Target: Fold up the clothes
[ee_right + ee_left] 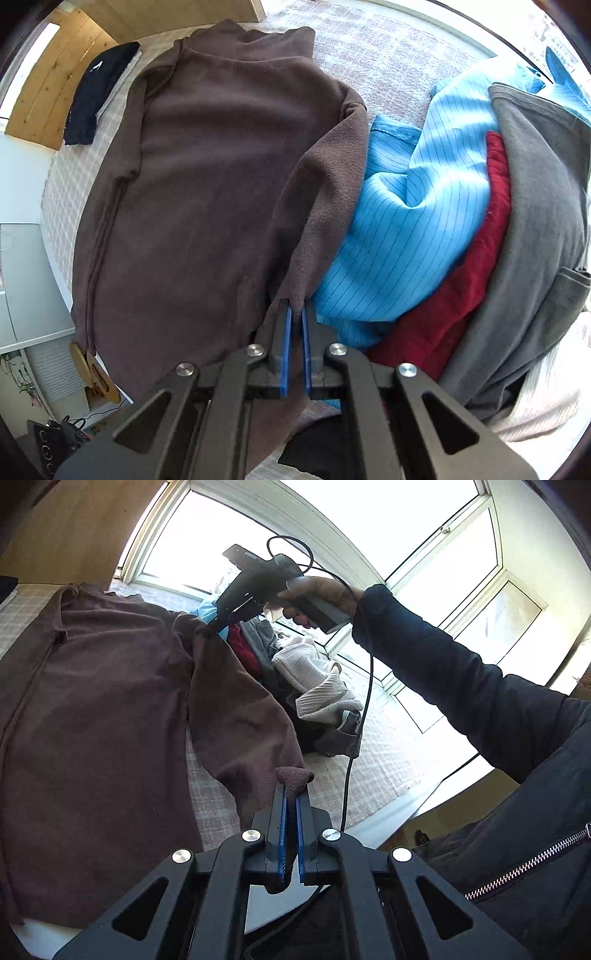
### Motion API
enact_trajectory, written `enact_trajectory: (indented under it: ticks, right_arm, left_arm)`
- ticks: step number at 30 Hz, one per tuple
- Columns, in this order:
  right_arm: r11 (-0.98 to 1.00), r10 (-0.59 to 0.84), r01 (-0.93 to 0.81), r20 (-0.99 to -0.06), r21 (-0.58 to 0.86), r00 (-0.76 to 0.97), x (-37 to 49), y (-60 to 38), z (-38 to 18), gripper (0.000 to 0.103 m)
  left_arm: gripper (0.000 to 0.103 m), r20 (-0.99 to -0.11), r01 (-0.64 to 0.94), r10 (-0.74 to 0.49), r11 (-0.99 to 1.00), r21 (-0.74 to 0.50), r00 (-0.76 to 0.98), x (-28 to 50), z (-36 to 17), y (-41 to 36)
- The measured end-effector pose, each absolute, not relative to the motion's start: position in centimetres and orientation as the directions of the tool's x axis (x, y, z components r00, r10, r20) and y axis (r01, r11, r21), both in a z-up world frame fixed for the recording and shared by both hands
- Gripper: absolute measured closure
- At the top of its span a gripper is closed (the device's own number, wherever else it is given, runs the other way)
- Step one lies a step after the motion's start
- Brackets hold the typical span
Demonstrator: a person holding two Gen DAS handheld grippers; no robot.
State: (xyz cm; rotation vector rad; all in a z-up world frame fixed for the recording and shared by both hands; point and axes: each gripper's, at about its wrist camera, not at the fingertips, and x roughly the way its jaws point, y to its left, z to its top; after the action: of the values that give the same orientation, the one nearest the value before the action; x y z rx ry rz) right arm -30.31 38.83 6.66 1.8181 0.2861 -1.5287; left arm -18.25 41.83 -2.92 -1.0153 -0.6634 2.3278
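Note:
A brown fleece top (92, 709) lies spread flat on a checked cloth (214, 805); it also shows in the right wrist view (207, 177). My left gripper (291, 794) is shut on the cuff end of its right sleeve (236, 720). My right gripper (297, 314) is shut on the same sleeve (325, 192) further up, near the shoulder. In the left wrist view the right gripper (218, 622) is seen from outside, pinching the sleeve by the shoulder seam. The sleeve hangs lifted between the two grippers.
A pile of clothes lies to the right of the top: a light blue striped shirt (406, 221), a red garment (454, 288), a grey one (539, 221) and a cream knit (314, 679). A folded dark garment (99, 92) lies at the far left. Windows (369, 524) stand behind.

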Motion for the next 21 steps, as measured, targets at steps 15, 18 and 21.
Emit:
enact_trajectory:
  ticks: [15, 18, 21]
  right_arm:
    - [-0.637, -0.261, 0.719, -0.956, 0.277, 0.137, -26.1, 32.3, 10.5, 0.060]
    - [-0.619, -0.273, 0.715, -0.943, 0.324, 0.191, -23.1, 34.4, 9.4, 0.060]
    - [-0.616, -0.284, 0.675, -0.914, 0.407, 0.291, -20.3, 36.2, 7.4, 0.060]
  left_arm:
    - [0.092, -0.682, 0.203, 0.413, -0.747, -0.632, -0.604, -11.5, -11.7, 31.1]
    - [0.084, -0.736, 0.130, 0.364, -0.845, -0.518, -0.571, -12.5, -10.1, 32.1]
    - [0.074, -0.793, 0.054, 0.307, -0.919, -0.391, -0.526, -14.0, -9.2, 32.9]
